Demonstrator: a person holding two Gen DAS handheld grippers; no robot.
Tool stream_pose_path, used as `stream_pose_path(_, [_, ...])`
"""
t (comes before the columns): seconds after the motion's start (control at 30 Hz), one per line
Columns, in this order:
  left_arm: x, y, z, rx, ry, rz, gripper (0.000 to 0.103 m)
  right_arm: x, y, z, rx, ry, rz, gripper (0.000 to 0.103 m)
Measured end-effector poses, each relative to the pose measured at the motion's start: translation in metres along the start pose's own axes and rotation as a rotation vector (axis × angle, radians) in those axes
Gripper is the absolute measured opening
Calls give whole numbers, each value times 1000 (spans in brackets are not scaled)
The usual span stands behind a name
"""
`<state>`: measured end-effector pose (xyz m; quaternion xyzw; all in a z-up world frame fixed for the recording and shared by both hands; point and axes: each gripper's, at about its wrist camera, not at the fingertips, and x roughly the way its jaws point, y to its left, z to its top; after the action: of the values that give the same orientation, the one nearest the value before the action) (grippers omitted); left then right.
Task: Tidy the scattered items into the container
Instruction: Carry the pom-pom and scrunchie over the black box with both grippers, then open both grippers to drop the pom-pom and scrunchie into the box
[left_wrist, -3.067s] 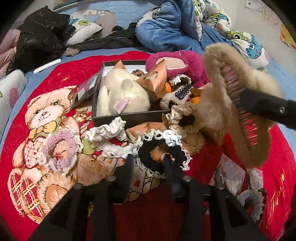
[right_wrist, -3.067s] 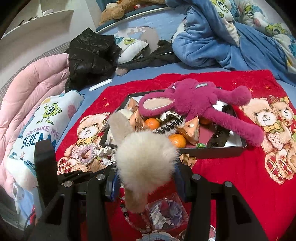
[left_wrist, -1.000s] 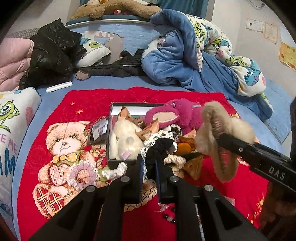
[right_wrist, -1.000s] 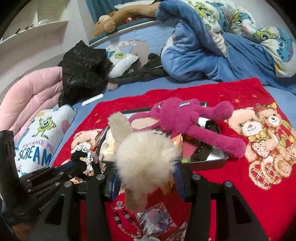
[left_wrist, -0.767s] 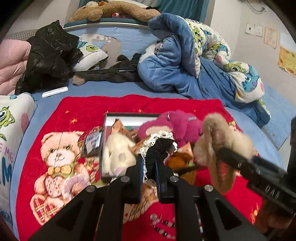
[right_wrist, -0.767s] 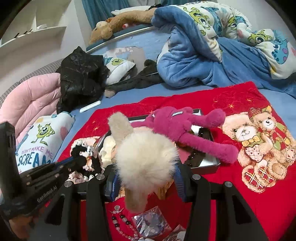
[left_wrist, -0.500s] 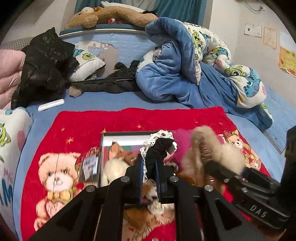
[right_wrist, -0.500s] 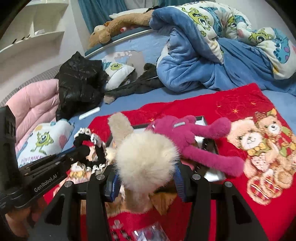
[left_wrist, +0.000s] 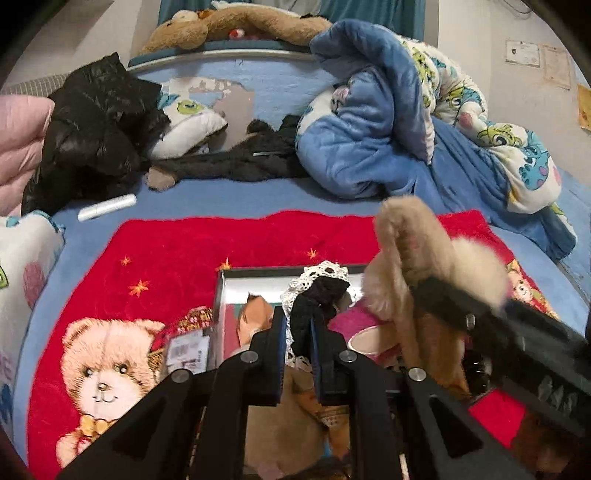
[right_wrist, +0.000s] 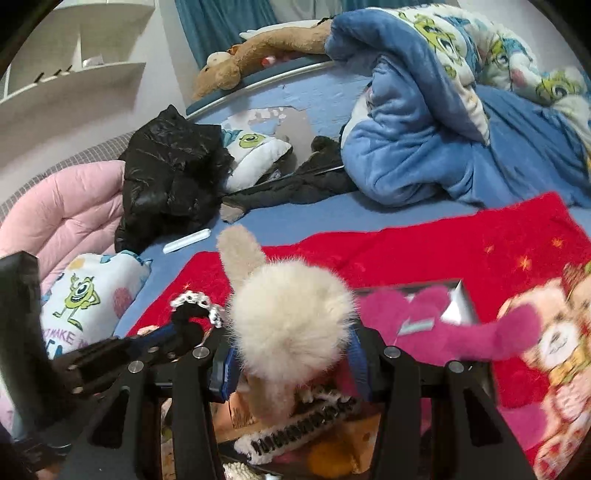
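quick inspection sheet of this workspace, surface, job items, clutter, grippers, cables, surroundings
surface: red teddy-bear blanket spread over a blue bed sheet.
job's things: black box on the blanket, already holding a magenta plush toy, a toothed hair claw and other small items; black lace-trimmed scrunchie and beige furry hair claw both carried above it.
clutter: white tube on the sheet; tagged packet beside the box.
grippers: left gripper shut on the scrunchie; right gripper shut on the furry claw.
cables: nothing seen.
surroundings: black puffer jacket, blue monster-print duvet, pink quilt, monster-print pillow, brown plush toy on the headboard, white shelves.
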<state>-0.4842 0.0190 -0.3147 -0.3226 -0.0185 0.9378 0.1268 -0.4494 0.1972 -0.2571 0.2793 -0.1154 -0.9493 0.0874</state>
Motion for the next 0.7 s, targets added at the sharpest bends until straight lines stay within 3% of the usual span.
stream_pose_path(0.13, [11, -1, -6, 3, 17, 18, 12, 13, -2, -20, -10, 36, 12, 47])
stream_pose_path(0.7, [27, 2, -18, 1, 50, 34, 12, 16, -12, -36, -25, 80, -9, 44])
